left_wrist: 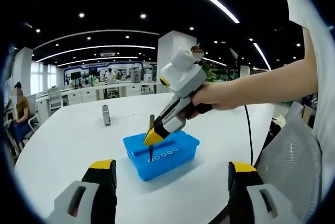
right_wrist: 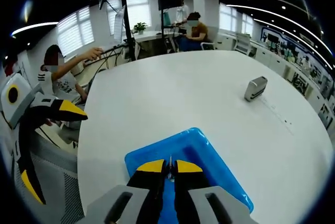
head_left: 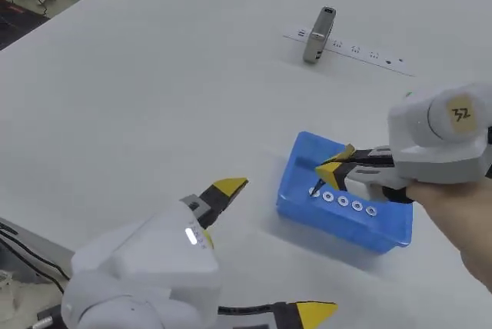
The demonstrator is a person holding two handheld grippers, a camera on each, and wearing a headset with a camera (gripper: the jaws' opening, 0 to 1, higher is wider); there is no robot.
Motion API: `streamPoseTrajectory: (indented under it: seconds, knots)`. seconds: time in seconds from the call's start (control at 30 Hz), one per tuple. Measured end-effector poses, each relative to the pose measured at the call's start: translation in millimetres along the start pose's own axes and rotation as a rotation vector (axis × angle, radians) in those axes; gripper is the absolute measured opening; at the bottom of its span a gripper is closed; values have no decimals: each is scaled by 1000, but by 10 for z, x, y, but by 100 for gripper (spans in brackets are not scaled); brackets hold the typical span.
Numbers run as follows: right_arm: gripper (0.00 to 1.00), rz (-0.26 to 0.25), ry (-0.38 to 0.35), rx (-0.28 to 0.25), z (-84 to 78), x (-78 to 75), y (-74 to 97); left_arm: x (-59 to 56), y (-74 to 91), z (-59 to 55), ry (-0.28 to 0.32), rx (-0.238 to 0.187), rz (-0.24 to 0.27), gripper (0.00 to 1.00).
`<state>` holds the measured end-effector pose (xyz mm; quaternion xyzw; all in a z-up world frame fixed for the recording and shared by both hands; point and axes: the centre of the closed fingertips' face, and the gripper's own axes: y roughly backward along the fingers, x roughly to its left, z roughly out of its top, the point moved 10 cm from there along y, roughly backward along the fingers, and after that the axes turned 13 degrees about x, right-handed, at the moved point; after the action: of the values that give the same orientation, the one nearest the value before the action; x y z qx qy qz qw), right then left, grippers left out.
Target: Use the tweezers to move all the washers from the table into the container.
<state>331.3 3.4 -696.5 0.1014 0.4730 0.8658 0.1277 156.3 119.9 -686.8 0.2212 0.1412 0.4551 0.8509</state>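
While the right tool hangs over the blue container, its yellow-tipped jaws are pressed together on the tweezers, which point down into the container. A row of washers lies on the container's floor, and the tweezer tips come down at one end of that row; whether they pinch a washer I cannot tell. In the right gripper view the tweezers show as a thin dark line between the closed jaws. The left tool is held just beside the container, over the white tabletop, with its jaws spread wide and nothing between them. Well apart from the container, a small grey device stands on the tabletop
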Motion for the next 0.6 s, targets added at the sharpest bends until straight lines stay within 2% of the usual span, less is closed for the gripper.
streamPoseTrajectory:
  seconds: [0.13, 0.27, 0.33, 0.43, 0.6]
  knots:
    - [2, -2, 10, 8, -15, 16, -7, -3, 7, 11, -4, -4, 2, 87]
    - [3, -4, 20, -8, -22, 37, 38, 9, 28, 41, 34, -46, -11, 88]
    - [3, -3, 14, -10, -38, 18, 33, 18, 21, 29, 45, -36, -11, 88]
    - [3, -11, 6, -14, -49, -1, 64, 1, 18, 36, 31, -31, -16, 88]
    - [3, -25, 13, -75, -13, 75, 288, 0, 21, 36, 19, -6, -11, 85]
